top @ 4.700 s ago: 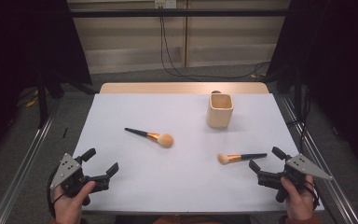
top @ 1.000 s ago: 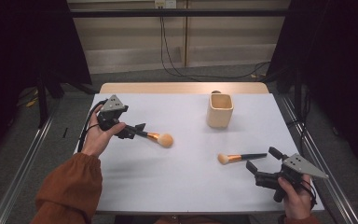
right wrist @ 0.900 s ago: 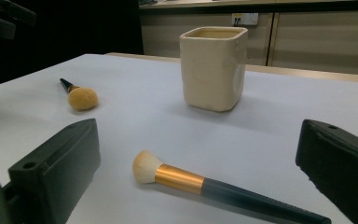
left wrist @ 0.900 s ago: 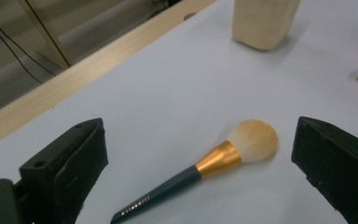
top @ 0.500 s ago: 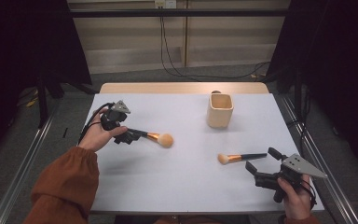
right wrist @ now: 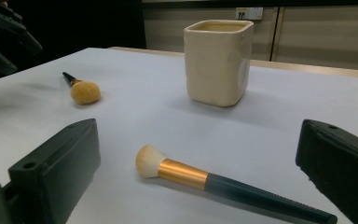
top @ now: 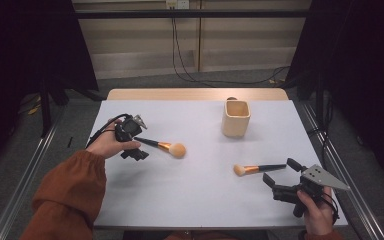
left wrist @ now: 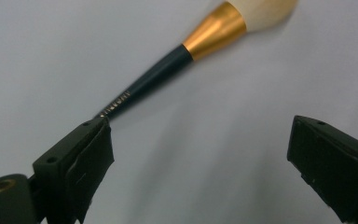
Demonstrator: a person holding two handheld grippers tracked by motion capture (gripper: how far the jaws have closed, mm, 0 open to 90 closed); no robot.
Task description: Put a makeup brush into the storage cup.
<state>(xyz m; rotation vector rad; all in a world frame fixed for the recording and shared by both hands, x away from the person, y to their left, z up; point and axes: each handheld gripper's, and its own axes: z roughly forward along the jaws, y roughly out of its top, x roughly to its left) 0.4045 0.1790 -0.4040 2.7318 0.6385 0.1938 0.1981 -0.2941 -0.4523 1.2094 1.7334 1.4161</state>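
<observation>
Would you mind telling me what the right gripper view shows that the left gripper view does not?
The right gripper view has the cream cup, a pale-bristled brush lying between the open right gripper jaws, and the left gripper far off. The left gripper view has the open left gripper at the handle. Both share the other brush and the white table.

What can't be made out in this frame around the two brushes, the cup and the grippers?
- Handle end of the left brush: in the left gripper view it runs behind the near jaw of the left gripper; contact cannot be told.
- Same brush's head: blurred and cut by the top edge there.
- Inside of the cup: hidden by its own wall in the right gripper view.
- Print on the handle: too small to read.
</observation>
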